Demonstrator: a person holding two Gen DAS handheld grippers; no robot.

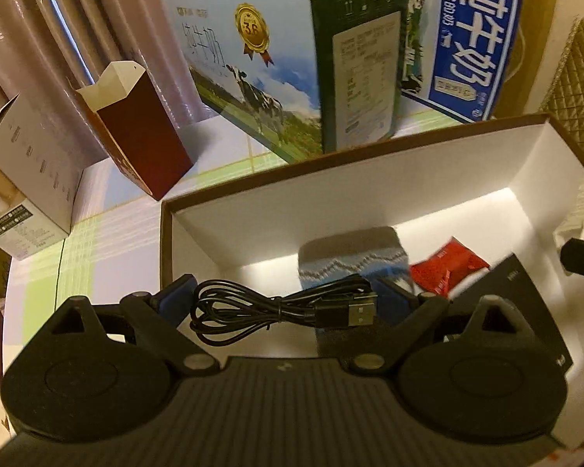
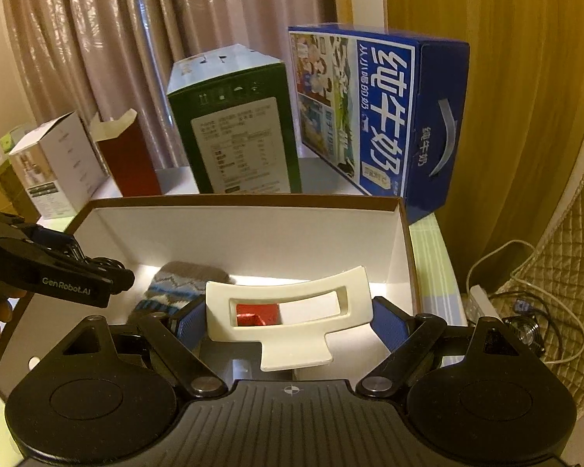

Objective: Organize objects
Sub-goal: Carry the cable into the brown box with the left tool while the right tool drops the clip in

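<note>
Over open white-lined box (image 1: 370, 179), both your grippers carry loads. Left gripper (image 1: 288, 299): jaws wide, pinching bundled black USB cable (image 1: 276, 307) end to end; light, limp, loops slip, so you keep hold at tied middle. Below in box: knitted sock (image 1: 350, 264), soft; red foil packet (image 1: 447, 266), crinkly. Right gripper (image 2: 288, 319): jaws wide, clamping cream plastic holder (image 2: 292, 307) by its ends; stiff, smooth, slippery, light, with slotted window, so you grip flat edges. Behind box: milk cartons (image 2: 373, 116), rigid card.
</note>
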